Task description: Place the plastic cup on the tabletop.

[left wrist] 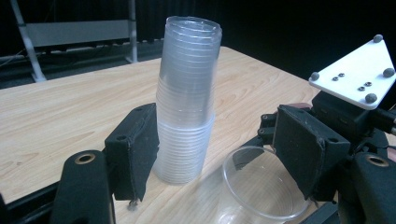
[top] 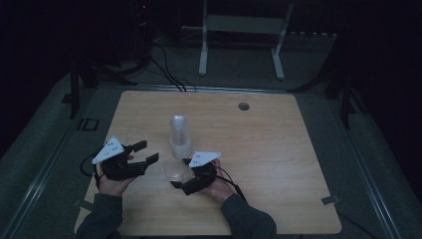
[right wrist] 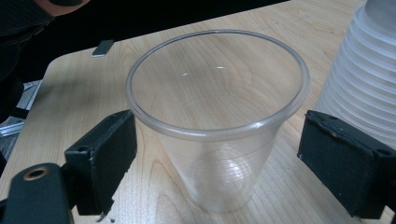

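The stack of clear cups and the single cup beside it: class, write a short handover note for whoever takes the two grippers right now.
Left gripper: open, holding nothing, fingers pointed toward the stack of clear cups, not touching it.
Right gripper: open, its fingers on either side of the single clear cup with gaps, so no grip.
Things: the stack stands upside down near the middle of the wooden table; the single cup stands rim up just in front of it.
Done: one cup is apart from the stack.
Left: probably close on the single cup or release it, then separate the next cup.
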{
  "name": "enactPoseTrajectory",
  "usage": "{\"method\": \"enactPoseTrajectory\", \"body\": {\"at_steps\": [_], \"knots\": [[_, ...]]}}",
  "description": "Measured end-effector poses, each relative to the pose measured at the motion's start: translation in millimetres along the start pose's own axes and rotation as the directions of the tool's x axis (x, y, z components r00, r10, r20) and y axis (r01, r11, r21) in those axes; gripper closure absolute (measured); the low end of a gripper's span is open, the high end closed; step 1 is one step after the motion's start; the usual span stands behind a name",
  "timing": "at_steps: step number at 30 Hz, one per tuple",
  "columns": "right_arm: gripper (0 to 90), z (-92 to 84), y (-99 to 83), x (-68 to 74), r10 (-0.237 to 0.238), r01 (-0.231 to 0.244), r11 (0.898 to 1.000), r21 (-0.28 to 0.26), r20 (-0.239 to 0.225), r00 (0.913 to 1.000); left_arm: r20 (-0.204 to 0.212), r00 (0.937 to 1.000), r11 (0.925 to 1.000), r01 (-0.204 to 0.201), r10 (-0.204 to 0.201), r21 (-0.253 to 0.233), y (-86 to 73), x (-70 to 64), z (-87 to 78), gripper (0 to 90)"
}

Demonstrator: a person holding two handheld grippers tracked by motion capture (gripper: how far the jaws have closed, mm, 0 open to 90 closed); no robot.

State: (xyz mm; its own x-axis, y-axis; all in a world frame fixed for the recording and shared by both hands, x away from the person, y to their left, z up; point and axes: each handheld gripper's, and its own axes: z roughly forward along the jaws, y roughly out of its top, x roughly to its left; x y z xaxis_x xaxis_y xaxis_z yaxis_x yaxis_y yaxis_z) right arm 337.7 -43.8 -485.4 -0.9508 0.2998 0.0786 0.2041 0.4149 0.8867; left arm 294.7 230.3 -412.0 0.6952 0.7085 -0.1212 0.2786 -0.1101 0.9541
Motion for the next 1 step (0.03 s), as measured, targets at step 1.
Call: {"method": "enactPoseTrajectory", "body": {"at_steps": [1], "knots": [[11.3, -0.2, -0.1, -0.2, -0.001, 0.001, 1.000, 0.001, 0.001, 1.0000, 0.000, 1.0000, 1.0000, 0.002, -0.002, -0.001, -0.1, 0.1, 0.1, 31.6]]}}
